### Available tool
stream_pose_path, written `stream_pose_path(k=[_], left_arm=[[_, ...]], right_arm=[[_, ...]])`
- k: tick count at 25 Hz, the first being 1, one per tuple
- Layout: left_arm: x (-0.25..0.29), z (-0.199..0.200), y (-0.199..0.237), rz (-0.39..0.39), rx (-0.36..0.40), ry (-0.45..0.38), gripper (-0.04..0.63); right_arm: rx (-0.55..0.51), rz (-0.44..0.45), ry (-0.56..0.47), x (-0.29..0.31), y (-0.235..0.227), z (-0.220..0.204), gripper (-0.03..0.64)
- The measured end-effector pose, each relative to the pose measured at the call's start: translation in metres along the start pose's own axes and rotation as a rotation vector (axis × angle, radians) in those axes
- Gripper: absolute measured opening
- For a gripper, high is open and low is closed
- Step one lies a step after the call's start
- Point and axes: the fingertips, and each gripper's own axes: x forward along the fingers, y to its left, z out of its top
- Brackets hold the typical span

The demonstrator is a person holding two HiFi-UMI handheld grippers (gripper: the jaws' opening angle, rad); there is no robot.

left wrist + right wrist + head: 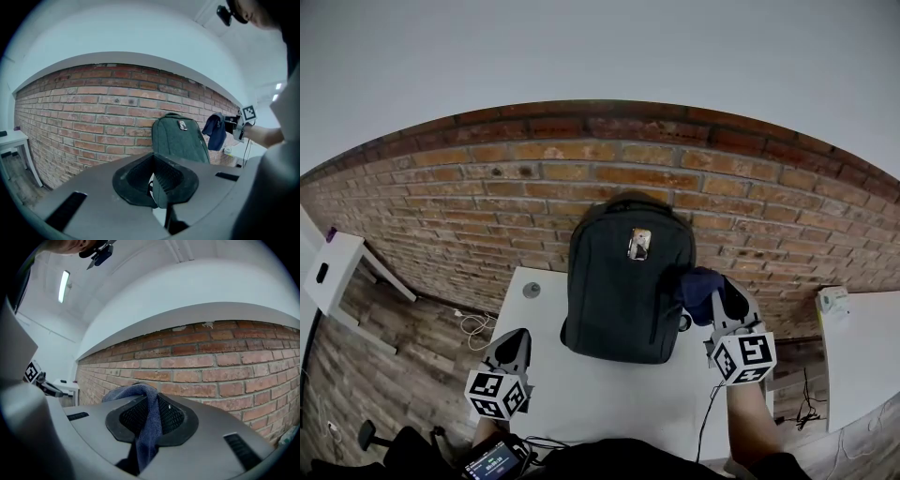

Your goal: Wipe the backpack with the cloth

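Observation:
A dark grey backpack (623, 291) stands upright on the white table (609, 403), leaning against the brick wall. It also shows in the left gripper view, where the backpack (180, 138) is ahead and slightly right. My right gripper (724, 295) hovers beside the pack's right shoulder, shut on a dark blue cloth (701, 289). In the right gripper view the cloth (149, 420) hangs pinched between the jaws. My left gripper (516, 339) is at the table's left front, apart from the pack, its jaws shut (153, 180) with nothing in them.
A brick wall (534, 183) runs behind the table. A small grey disc (531, 291) lies on the table left of the pack. A white side table (333, 267) stands at far left, another white table (862, 356) at right. Cables (473, 328) lie on the wooden floor.

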Motion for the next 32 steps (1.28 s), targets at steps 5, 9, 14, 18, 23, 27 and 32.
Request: stream_pose_path(k=[5, 9, 14, 18, 23, 27, 32], left_arm=[[-0.008, -0.006, 0.01, 0.009, -0.014, 0.005, -0.003], [-0.013, -0.008, 0.017, 0.019, -0.027, 0.003, -0.003], [-0.017, -0.013, 0.022, 0.027, -0.04, 0.008, -0.003], [-0.019, -0.016, 0.027, 0.043, -0.052, 0.01, -0.003], [-0.018, -0.022, 0.029, 0.049, -0.07, 0.022, -0.003], [-0.014, -0.022, 0.029, 0.049, -0.068, 0.023, -0.003], [-0.01, -0.026, 0.03, 0.048, -0.073, 0.036, -0.003]], right_arm=[[-0.005, -0.01, -0.023, 0.036, -0.011, 0.026, 0.048], [-0.045, -0.019, -0.047, 0.057, -0.014, 0.045, 0.048], [-0.076, -0.01, -0.07, 0.078, -0.016, 0.068, 0.048], [-0.142, 0.009, -0.082, 0.098, -0.014, 0.083, 0.048], [-0.18, 0.024, -0.085, 0.126, -0.011, 0.091, 0.048], [-0.188, 0.056, -0.054, 0.145, -0.003, 0.085, 0.048], [-0.119, 0.101, 0.038, 0.162, -0.002, 0.054, 0.048]])
